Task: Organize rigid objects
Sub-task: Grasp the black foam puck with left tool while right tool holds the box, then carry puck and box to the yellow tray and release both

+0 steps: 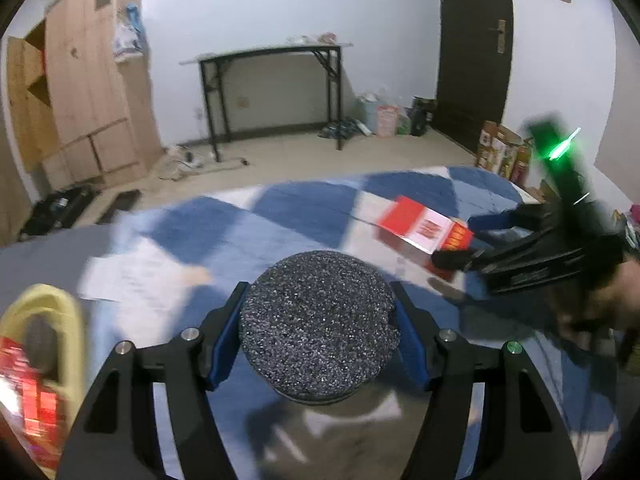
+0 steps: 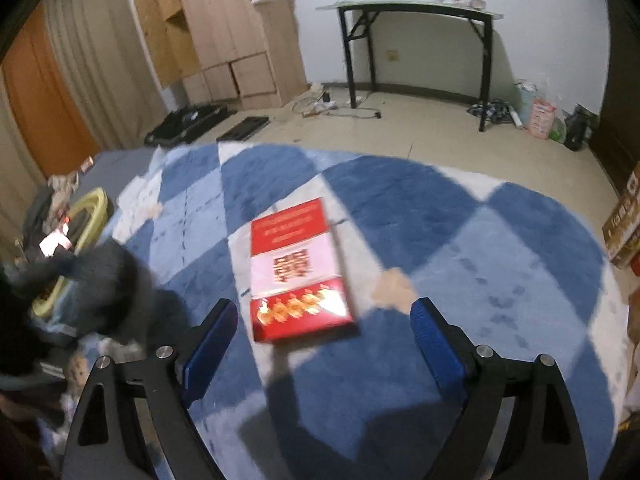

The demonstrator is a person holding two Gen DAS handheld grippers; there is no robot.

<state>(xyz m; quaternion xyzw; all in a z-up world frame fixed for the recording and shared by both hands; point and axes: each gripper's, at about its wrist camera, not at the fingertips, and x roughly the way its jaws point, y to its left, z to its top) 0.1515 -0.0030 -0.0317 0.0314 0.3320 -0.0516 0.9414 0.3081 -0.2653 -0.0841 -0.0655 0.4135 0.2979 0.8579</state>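
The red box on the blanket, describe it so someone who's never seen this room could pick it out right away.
Find the blue and white checked blanket that covers the foreground. Near its middle, just ahead of the open right gripper, lies a flat red box. It is the only red thing lying out on the blanket, with a white band of red characters across its middle and gold print at the near end.

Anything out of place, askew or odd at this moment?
Mostly not. The red and white box lies flat but skewed to the blue checked blanket's pattern, ahead of the open right tool. The left tool is closed on a dark speckled round object. Motion blur hides finer damage.
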